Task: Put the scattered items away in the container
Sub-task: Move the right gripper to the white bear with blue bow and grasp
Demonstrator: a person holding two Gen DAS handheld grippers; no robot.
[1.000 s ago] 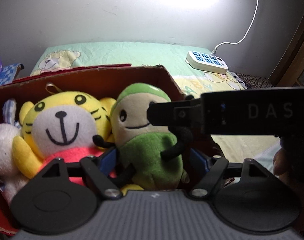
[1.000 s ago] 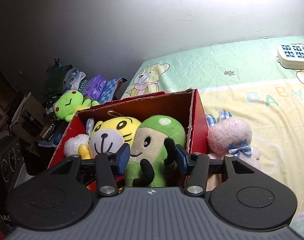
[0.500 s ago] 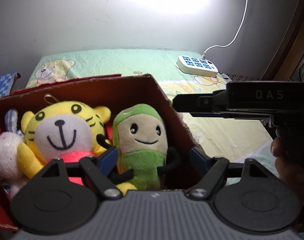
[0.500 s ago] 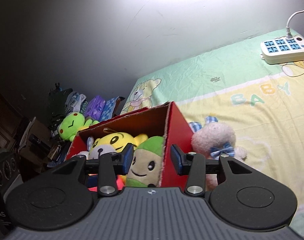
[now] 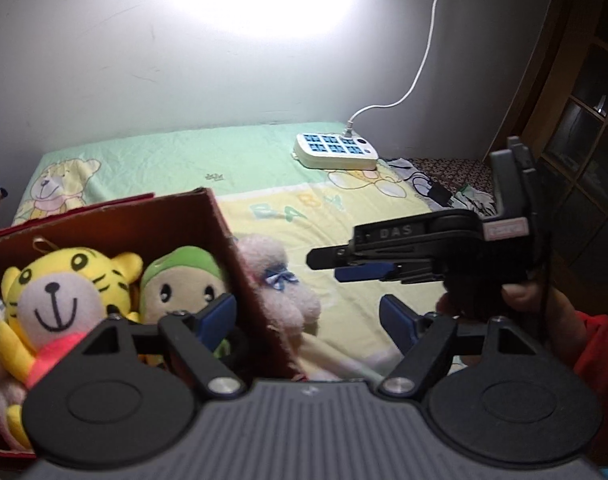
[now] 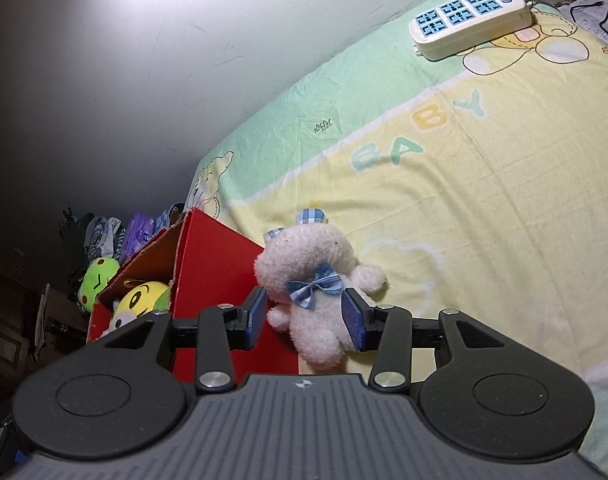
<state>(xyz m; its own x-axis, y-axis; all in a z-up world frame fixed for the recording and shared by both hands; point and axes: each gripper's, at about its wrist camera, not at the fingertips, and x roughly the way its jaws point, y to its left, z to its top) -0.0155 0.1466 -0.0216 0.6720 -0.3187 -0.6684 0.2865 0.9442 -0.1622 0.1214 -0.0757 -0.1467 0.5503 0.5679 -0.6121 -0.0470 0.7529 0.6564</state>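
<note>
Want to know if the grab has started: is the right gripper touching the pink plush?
Cannot tell: right wrist view shows pink plush between right gripper pads, contact unclear.

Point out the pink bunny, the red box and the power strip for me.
pink bunny (image 6: 320, 284): right wrist view, on its blue bow.
red box (image 6: 216, 264): right wrist view, on its outer side wall.
power strip (image 6: 470, 18): right wrist view, on its socket face.

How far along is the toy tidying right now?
Partly done. The yellow tiger and the green doll already sit in the red box. The pink bunny still lies on the bed sheet beside the box; the right gripper, jaws apart, straddles it without clamping. The left gripper is open and empty. The bunny is left.
</note>
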